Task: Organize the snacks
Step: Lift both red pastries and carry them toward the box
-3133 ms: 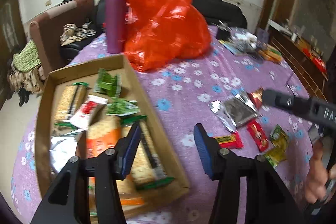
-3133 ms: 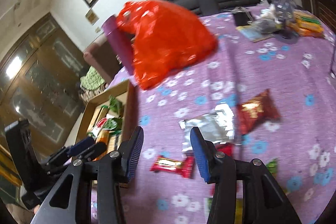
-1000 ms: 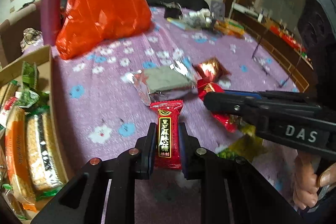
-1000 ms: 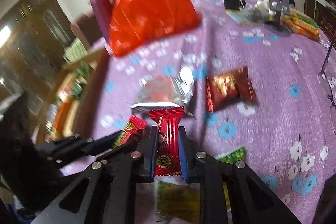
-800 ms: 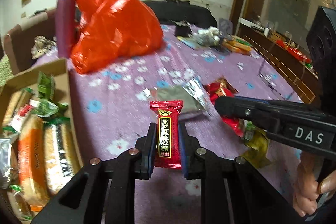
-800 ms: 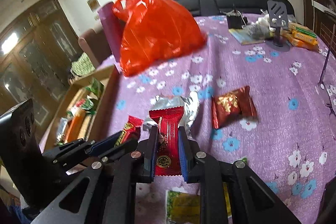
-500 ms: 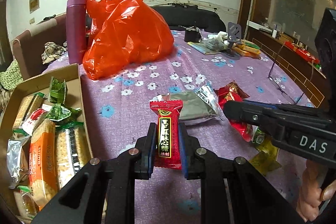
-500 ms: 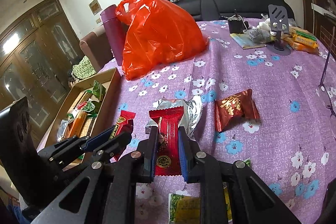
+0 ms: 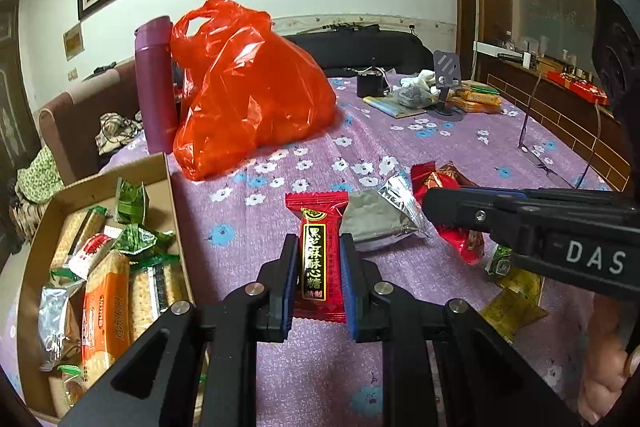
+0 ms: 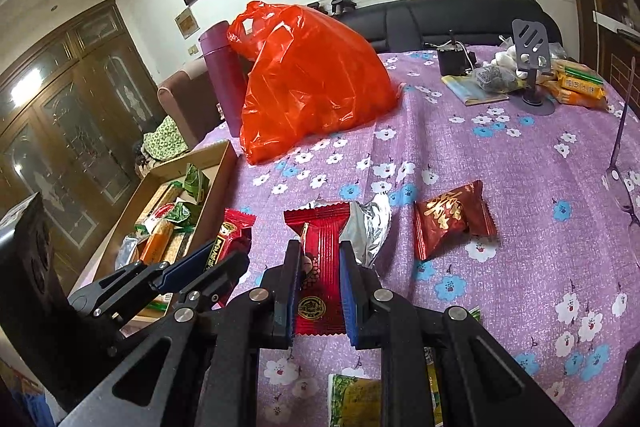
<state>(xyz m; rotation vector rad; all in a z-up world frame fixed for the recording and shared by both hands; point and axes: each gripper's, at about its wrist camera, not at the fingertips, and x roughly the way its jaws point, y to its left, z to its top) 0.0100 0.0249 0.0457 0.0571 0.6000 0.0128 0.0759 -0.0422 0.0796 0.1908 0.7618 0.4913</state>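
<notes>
My left gripper (image 9: 319, 247) is shut on a red candy wrapper with gold characters (image 9: 318, 255), held above the purple flowered tablecloth. My right gripper (image 10: 319, 255) is shut on a red ribbed candy wrapper (image 10: 320, 267), also lifted. The left gripper with its candy (image 10: 230, 235) shows at the lower left of the right wrist view. The cardboard box (image 9: 166, 171) with crackers and green packets lies to the left; it also shows in the right wrist view (image 10: 218, 157). On the cloth lie a silver packet (image 9: 376, 223), a dark red packet (image 10: 452, 217) and yellow-green packets (image 9: 512, 303).
A big orange plastic bag (image 9: 248, 107) and a purple flask (image 9: 154, 87) stand behind the box. A phone stand (image 10: 530, 63), packets and clutter sit at the far right of the table. Glasses (image 10: 622, 183) lie at the right edge.
Both grippers were open 3.1 s ago and have each closed on a red candy. Over the last second both have lifted and levelled, with the candies held.
</notes>
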